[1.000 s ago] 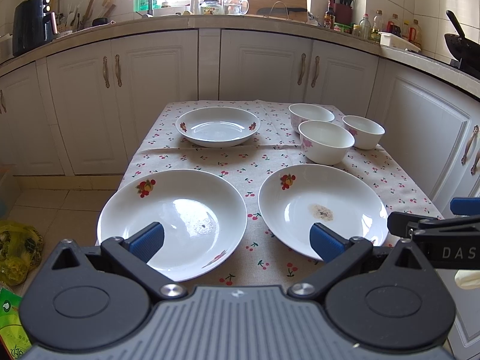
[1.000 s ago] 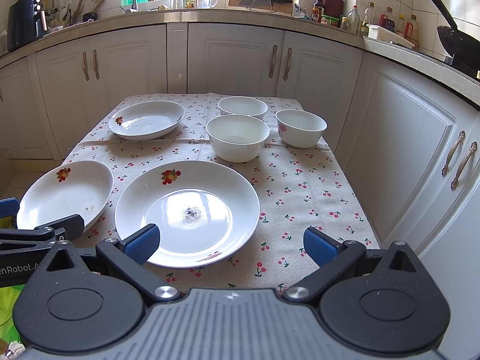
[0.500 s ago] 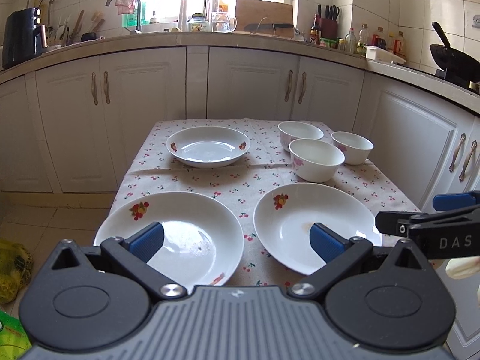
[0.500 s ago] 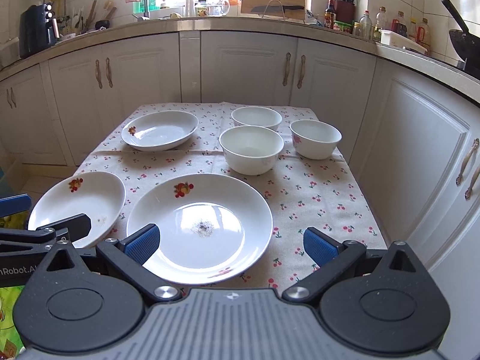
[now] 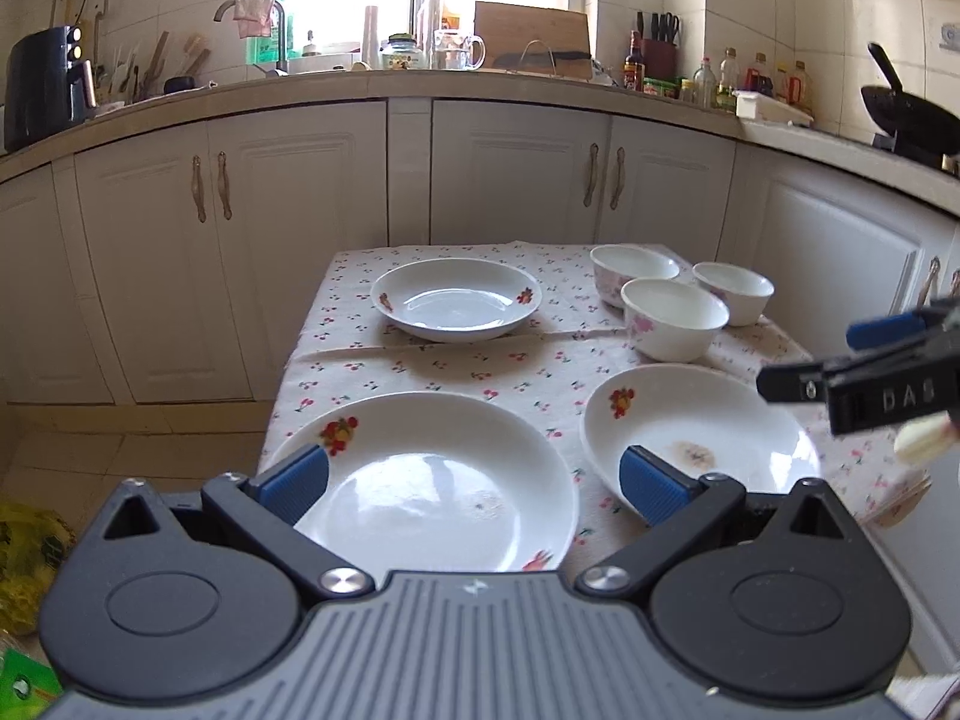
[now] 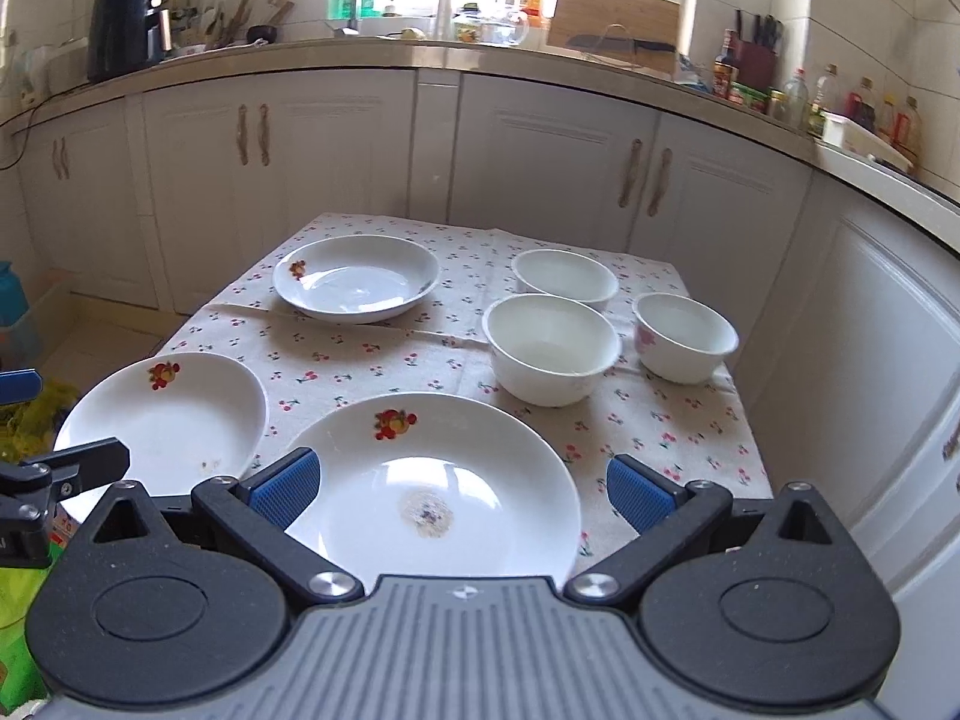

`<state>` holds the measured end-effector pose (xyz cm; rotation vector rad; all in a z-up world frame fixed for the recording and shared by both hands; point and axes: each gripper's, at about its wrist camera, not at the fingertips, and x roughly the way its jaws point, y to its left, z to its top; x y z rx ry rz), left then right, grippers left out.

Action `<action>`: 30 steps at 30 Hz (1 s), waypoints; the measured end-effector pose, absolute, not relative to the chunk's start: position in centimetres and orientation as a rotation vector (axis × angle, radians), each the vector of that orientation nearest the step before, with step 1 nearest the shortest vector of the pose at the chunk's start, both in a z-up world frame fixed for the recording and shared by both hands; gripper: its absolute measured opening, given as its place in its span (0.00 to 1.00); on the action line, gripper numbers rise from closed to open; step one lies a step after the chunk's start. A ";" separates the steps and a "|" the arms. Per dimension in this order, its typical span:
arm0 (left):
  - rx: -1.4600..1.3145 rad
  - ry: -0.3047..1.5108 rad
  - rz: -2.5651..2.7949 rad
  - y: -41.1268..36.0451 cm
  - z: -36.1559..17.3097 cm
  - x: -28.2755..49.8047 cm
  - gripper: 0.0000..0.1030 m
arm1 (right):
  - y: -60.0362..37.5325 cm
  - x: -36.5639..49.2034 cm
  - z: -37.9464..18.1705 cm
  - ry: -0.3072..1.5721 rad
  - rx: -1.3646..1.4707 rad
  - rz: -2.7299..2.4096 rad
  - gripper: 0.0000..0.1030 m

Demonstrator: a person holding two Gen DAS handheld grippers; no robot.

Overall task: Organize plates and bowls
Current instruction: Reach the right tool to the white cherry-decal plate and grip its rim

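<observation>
Three white plates with fruit prints lie on the cherry-print tablecloth. The near left plate is under my open, empty left gripper. The near right plate, with a brown stain, is under my open, empty right gripper; it also shows in the left wrist view. The far plate sits at the back left, seen in the right wrist view too. Three white bowls stand at the back right.
White kitchen cabinets and a crowded counter wrap behind and to the right of the small table. The tiled floor lies to the left, with a yellow-green bag near the table's front left corner.
Both grippers have pulled back and tilted up a little, so the plates sit lower in view. Both stay open and empty. No dish has moved.
</observation>
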<state>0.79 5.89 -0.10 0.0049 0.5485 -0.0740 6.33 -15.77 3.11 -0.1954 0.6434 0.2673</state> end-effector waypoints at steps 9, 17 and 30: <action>0.021 0.596 -0.106 9.8 -2.2 -0.3 0.99 | -12.3 9.6 2.4 0.664 -0.194 0.432 1.00; 0.022 0.657 -0.157 12.4 -4.8 -0.3 0.99 | -8.7 12.0 1.1 0.711 -0.201 0.637 1.00; 0.095 0.707 -0.354 13.7 -7.3 1.5 0.99 | -4.2 15.7 -1.6 0.850 -0.228 0.844 1.00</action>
